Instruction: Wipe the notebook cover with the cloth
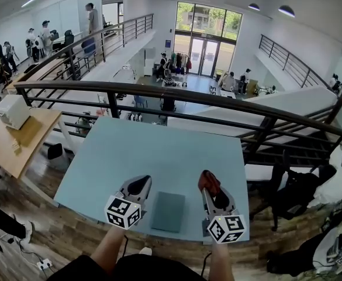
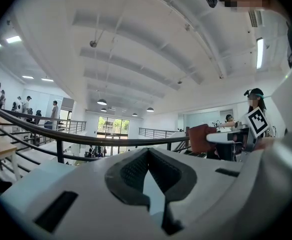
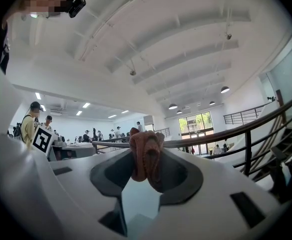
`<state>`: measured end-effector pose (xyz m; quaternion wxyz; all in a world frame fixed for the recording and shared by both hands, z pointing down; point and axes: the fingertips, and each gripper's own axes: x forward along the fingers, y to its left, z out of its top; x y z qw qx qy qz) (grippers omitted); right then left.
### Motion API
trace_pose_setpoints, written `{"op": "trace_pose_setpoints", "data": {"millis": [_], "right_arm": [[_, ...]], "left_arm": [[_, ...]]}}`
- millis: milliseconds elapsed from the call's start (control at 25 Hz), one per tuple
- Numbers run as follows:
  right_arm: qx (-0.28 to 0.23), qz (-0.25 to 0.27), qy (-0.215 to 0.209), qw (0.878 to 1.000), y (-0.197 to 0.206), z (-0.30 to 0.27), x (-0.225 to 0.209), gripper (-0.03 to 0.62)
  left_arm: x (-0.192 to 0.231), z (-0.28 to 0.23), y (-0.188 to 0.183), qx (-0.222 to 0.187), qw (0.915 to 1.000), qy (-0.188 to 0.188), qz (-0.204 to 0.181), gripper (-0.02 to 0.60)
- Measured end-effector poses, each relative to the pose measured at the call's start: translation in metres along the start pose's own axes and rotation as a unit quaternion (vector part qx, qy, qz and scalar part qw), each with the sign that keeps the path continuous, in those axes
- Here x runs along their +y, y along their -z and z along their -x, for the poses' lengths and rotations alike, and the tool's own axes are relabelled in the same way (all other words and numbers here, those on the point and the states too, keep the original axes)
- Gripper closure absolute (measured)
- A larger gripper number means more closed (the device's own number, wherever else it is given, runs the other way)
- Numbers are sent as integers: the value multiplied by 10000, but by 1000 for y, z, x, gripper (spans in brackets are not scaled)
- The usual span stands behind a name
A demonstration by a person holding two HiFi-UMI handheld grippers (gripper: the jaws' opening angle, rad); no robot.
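1. Head view. The grey-green notebook (image 1: 168, 211) lies flat and closed on the light blue table (image 1: 159, 151), near the table's near edge.
2. The left gripper (image 1: 137, 186) sits just left of the notebook, with its tips level with the notebook's far edge.
3. The right gripper (image 1: 207, 180) sits just right of the notebook. A bunched red cloth (image 1: 209, 182) is at its tips, off the notebook's far right corner and clear of the cover.
4. A dark railing (image 1: 176, 95) runs beyond the table, on the far side from the notebook.
5. Left gripper view. The left gripper (image 2: 148, 151) has its jaws together, with the dark pads (image 2: 131, 171) meeting at the tip and nothing between them. The cloth (image 2: 200, 138) shows to the right.
6. Right gripper view. The right gripper (image 3: 145, 164) is clamped on the cloth (image 3: 146, 151), which stands in red folds above the jaw tips.
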<state>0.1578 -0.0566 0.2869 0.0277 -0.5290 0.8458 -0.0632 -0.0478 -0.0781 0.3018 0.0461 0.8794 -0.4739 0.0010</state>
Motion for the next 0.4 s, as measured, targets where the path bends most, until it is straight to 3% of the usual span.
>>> {"op": "trace_pose_setpoints", "data": {"millis": [400], "right_arm": [[59,113,4,9999,2,-9,9,448]], "left_arm": [[8,-1,1,21,10000,65,-61,574]]}}
